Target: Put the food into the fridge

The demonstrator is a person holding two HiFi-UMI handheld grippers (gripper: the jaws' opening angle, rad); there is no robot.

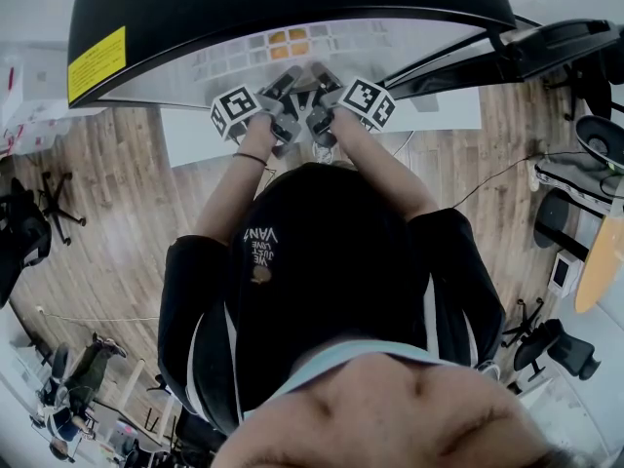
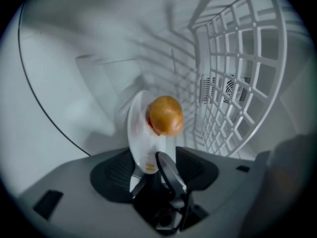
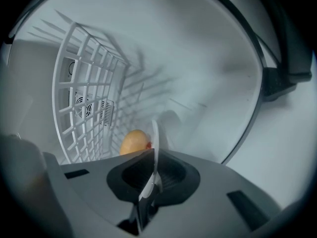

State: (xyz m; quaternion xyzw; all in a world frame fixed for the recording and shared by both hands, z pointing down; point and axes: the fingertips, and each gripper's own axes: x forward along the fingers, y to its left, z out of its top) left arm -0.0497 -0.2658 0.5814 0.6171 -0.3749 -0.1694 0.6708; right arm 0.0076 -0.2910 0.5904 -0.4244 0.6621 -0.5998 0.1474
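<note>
**Plate of food inside the fridge: release step**

White plate carrying a golden-brown bun, inside the white compartment beneath the wire shelf; whether it rests fully on the compartment floor cannot be told. Left hand-held gripper: jaws spread, plate rim between them, pads clear of it. Right hand-held gripper: pressed together on the plate's near rim. Judged: placement nearly complete. Next move calls for the right jaws to let go, then both grippers drawn straight back without catching the rim.
</note>
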